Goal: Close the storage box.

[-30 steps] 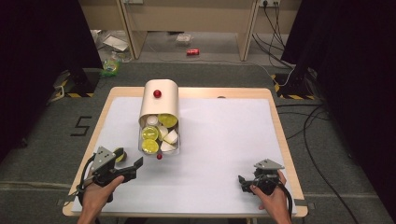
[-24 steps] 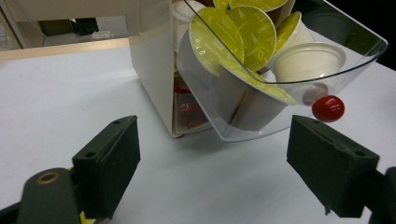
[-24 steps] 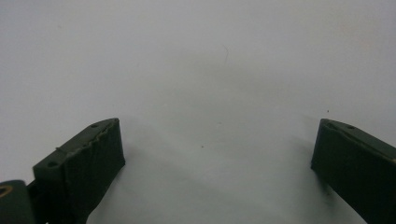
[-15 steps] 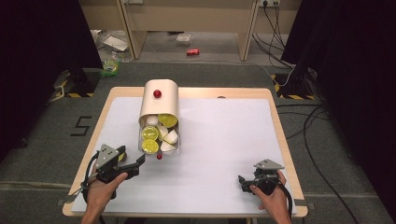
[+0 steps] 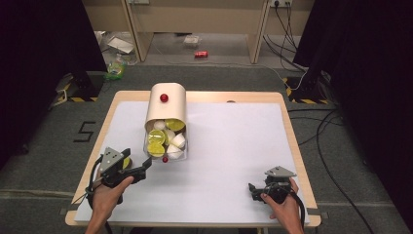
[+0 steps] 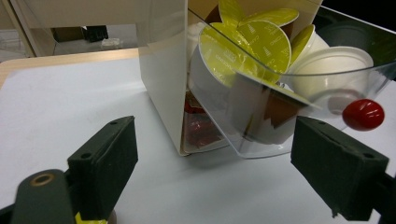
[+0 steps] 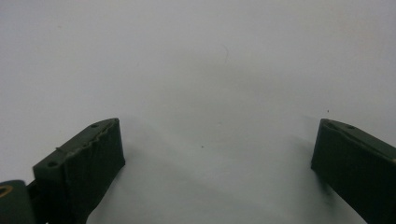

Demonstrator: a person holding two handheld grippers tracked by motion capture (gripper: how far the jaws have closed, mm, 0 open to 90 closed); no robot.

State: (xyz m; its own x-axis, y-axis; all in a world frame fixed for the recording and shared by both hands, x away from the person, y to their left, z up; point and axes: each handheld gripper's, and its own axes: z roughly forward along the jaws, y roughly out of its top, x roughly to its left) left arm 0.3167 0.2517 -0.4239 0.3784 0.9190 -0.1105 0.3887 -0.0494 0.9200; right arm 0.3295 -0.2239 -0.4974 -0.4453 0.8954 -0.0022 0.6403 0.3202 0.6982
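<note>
Left gripper (image 5: 144,166) jaws just widened, empty; right gripper (image 5: 253,189) wide, empty. Risk: nudging capsule dispenser (image 5: 166,105) at 1 o'clock, spilling pods (image 6: 247,44).

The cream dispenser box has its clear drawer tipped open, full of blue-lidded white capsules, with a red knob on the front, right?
Not quite. The capsules in the clear drawer of the cream dispenser box have yellow lids, not blue, as the left gripper view shows. The drawer's red knob is there.

Even overhead light falls on the white table (image 5: 229,146); the room around it sinks into black. Ahead of the left gripper (image 6: 212,172) the clear drawer (image 6: 280,126) carries pale glare, and the jaws themselves blur. Beneath the right gripper (image 7: 215,172) soft shadows spread, grainy and unfocused.
</note>
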